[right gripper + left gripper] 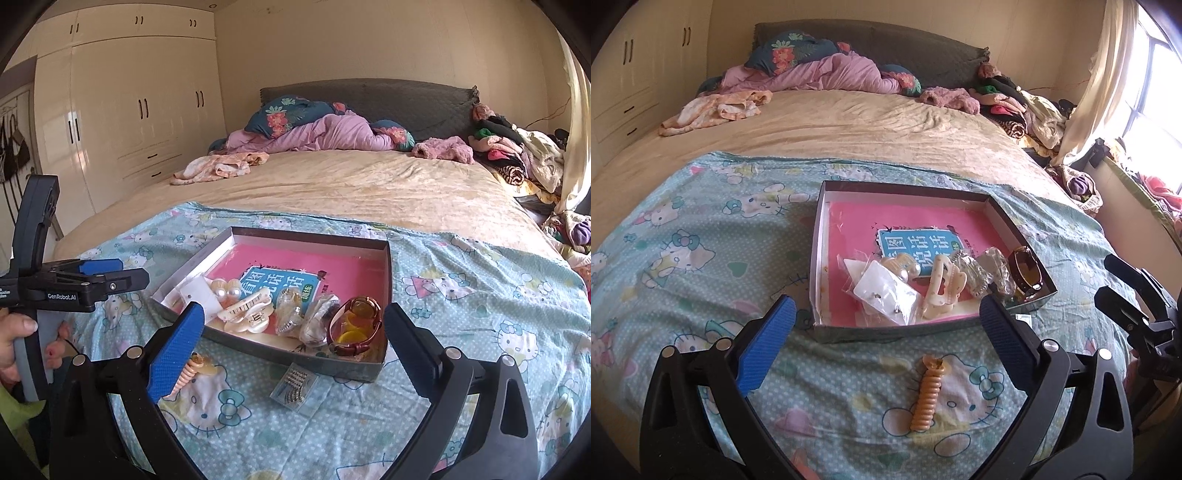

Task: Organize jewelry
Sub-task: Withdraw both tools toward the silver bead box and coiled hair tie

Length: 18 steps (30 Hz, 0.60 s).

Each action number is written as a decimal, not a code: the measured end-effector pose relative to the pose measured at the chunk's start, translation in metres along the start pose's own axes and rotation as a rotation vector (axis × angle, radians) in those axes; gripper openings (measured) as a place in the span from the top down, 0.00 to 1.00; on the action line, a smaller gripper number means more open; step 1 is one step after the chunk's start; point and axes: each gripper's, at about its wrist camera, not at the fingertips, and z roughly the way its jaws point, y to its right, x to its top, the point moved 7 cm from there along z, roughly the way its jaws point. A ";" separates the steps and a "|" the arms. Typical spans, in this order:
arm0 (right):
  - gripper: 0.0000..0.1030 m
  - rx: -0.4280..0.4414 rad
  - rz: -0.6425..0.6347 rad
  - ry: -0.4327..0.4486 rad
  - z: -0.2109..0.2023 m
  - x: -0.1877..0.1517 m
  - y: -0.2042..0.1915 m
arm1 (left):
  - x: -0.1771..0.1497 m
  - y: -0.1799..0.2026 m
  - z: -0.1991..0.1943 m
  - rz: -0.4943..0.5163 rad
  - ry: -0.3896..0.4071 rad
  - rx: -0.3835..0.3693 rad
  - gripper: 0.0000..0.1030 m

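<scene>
A shallow grey box with a pink book inside lies on the Hello Kitty sheet. It holds a cream claw clip, bagged earrings, pearl clips, clear bagged jewelry and brown sunglasses. An orange spiral hair clip lies on the sheet before the box, between my left gripper's fingers. A small bag of studs lies in front of the box. My left gripper and right gripper are both open and empty.
The bed stretches back with a beige blanket, purple bedding and a pile of clothes at the far right. White wardrobes stand on the left. A window with a curtain is on the right.
</scene>
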 end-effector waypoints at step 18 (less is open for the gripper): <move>0.06 0.031 0.012 -0.121 0.020 -0.046 -0.011 | -0.054 0.008 0.013 0.045 -0.090 -0.012 0.10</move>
